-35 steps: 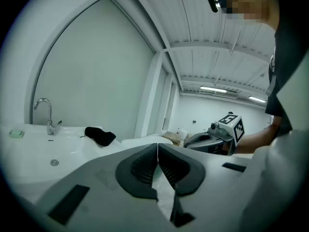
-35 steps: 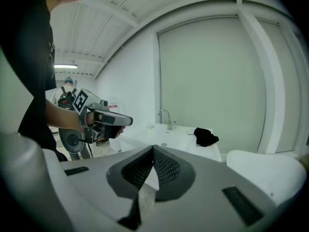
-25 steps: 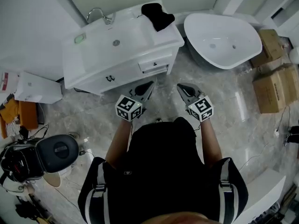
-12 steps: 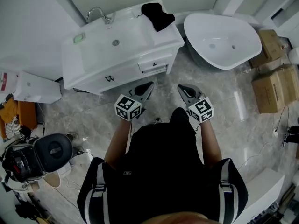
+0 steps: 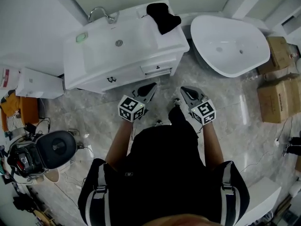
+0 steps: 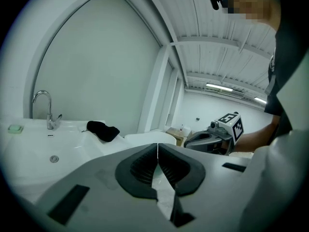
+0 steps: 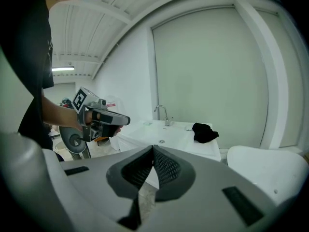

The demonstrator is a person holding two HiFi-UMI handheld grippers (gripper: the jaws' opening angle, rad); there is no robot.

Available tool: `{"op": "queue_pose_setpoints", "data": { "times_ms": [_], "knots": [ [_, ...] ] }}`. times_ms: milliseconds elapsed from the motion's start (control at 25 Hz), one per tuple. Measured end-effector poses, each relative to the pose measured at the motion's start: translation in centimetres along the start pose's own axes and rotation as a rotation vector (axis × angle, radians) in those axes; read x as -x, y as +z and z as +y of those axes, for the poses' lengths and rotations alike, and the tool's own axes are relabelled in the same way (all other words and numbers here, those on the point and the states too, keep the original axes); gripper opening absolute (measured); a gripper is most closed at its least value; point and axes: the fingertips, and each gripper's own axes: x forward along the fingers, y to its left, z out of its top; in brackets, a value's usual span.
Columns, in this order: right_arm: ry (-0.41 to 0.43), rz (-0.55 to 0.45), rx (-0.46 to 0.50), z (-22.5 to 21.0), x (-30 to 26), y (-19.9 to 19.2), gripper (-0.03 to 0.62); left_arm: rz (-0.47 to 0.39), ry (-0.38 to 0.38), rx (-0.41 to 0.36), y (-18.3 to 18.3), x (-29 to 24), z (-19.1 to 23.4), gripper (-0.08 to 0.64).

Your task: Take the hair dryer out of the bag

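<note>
two closed, empty grippers, left gripper [image 5: 152, 85] beside right gripper [image 5: 183, 89], black bag [image 5: 163, 17] on white vanity [image 5: 175, 43]

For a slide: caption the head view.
Left gripper and right gripper, both shut, point toward black bag on white vanity.

Left tongs [image 5: 149, 89] and right tongs [image 5: 185, 92] closed, empty, side by side.

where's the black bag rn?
Head view, top middle: the black bag lies on the back right corner of the vanity, right of the faucet and just left of the bathtub.
</note>
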Motion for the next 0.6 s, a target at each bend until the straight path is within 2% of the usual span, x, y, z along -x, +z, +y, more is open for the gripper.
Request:
{"op": "queue_pose_setpoints", "data": {
  "times_ms": [600],
  "knots": [
    [0.135,0.041,0.031,-9.0,-4.4,1.3,0.058,0.006,0.11,0.022,3.2,-8.2,4.6,0.017]
  ]
}}
